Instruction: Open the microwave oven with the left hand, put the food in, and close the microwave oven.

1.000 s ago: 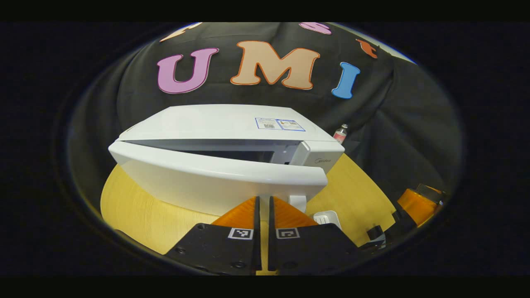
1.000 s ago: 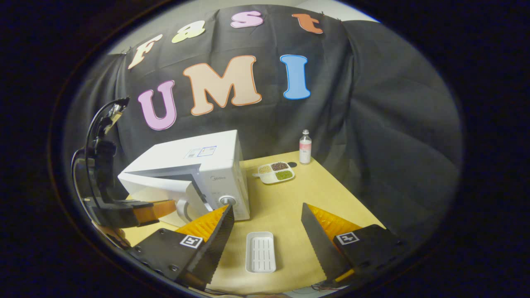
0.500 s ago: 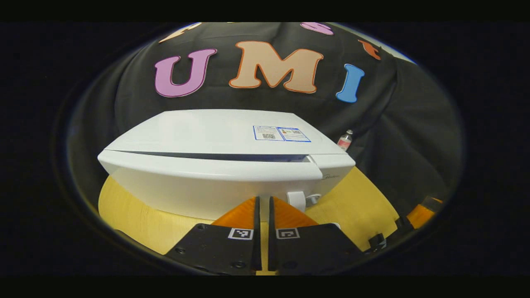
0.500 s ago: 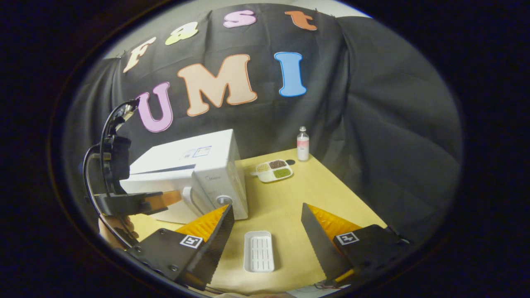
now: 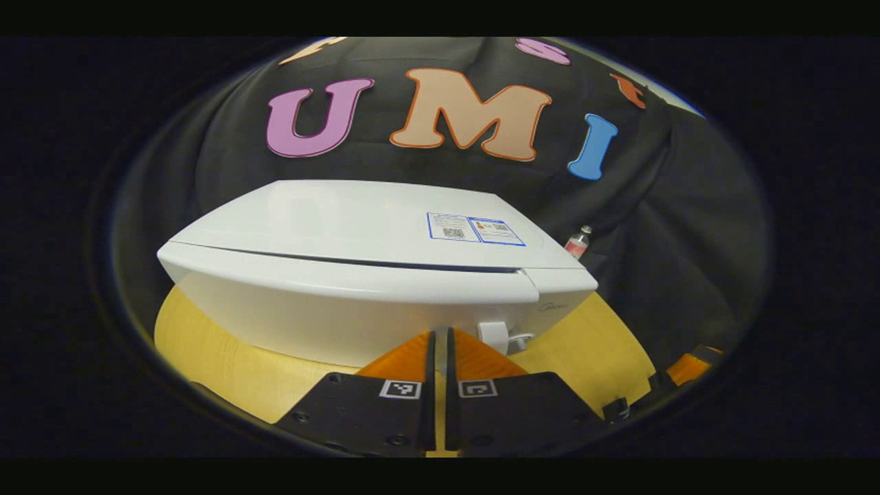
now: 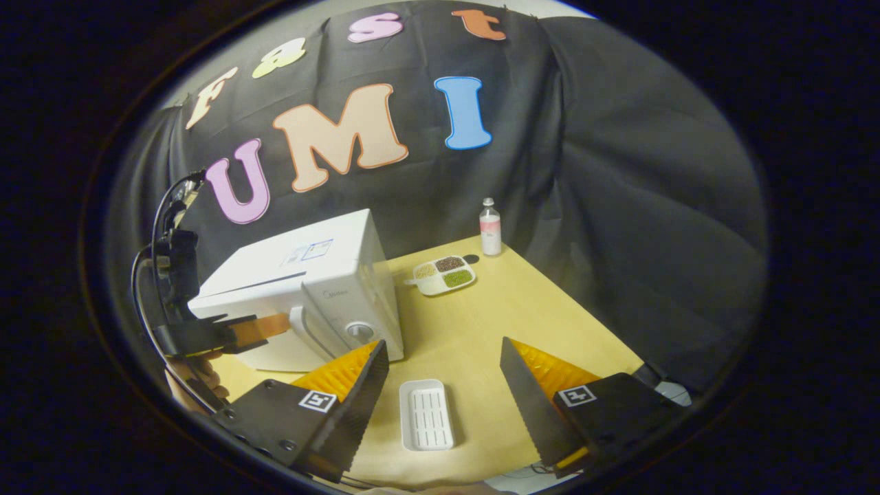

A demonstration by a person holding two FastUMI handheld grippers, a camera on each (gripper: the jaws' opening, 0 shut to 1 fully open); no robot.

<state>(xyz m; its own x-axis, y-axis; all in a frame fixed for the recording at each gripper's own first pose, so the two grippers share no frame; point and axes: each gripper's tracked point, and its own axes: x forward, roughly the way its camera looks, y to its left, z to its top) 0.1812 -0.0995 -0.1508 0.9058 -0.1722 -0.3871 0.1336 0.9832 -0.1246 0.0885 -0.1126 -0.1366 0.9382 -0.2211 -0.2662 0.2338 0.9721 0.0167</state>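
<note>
The left gripper [image 5: 440,337], fingers together and empty, presses its tips against the microwave door [image 5: 344,302], which a second ago stood ajar and now sits nearly flush — so the closing step looks all but done, the food presumably inside, though the cavity is hidden. The right gripper [image 6: 443,357] hovers spread wide over a white tray [image 6: 426,414] near the table [image 6: 522,309] edge — that view alone shows the sectioned dish [image 6: 443,275] and bottle [image 6: 489,227] far right of the microwave [image 6: 323,275]
</note>
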